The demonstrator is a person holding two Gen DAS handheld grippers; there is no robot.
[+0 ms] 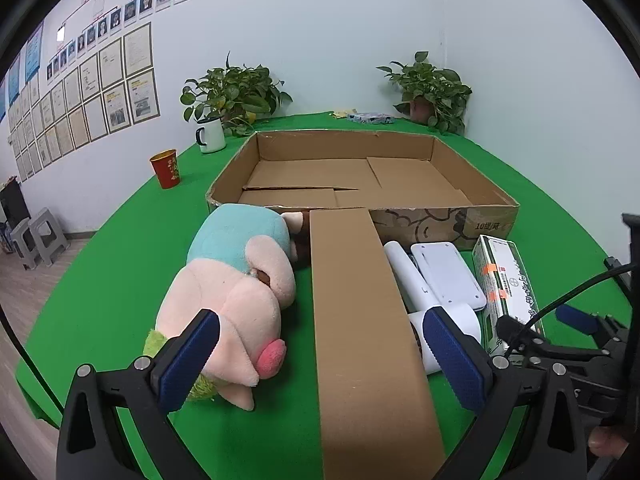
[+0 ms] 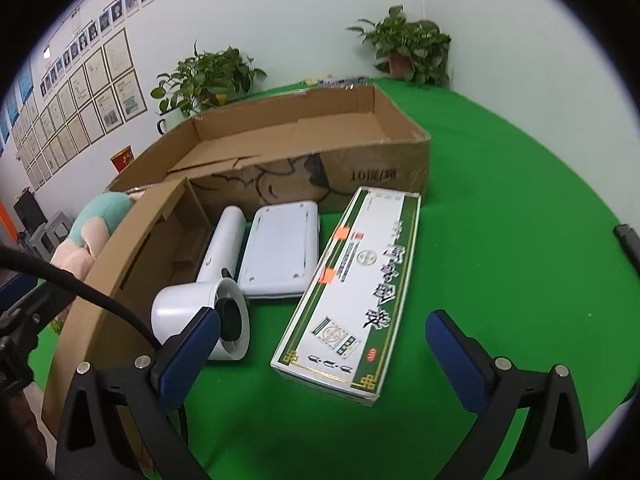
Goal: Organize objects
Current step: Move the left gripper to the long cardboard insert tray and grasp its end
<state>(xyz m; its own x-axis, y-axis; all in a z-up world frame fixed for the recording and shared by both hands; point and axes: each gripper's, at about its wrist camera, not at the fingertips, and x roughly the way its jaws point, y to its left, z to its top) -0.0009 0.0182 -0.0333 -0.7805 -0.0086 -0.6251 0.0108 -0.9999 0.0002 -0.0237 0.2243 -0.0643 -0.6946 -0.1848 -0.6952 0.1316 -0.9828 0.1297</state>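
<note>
Left claw [image 1: 320, 364] is held wide open, tilted down over the long cardboard piece [image 1: 360, 320], plush pig [image 1: 236, 292] beside. Right claw [image 2: 324, 356] is likewise open, empty, angled down above the green-white box [image 2: 352, 284]; hair dryer [image 2: 212, 280] and white device [image 2: 280, 256] are left of it on the desk [image 2: 500, 220], before the cardboard tray [image 2: 360, 168].

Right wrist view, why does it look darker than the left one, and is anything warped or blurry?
Right wrist view: a heavy black vignette rings the frame, dimming the corners, and the brown carton edge bows into a curve from fisheye distortion; the potted plant looks slightly soft. Left wrist view: brighter and evenly lit, with soft shadows under the plush toy, and the green table edge curves the same way.
</note>
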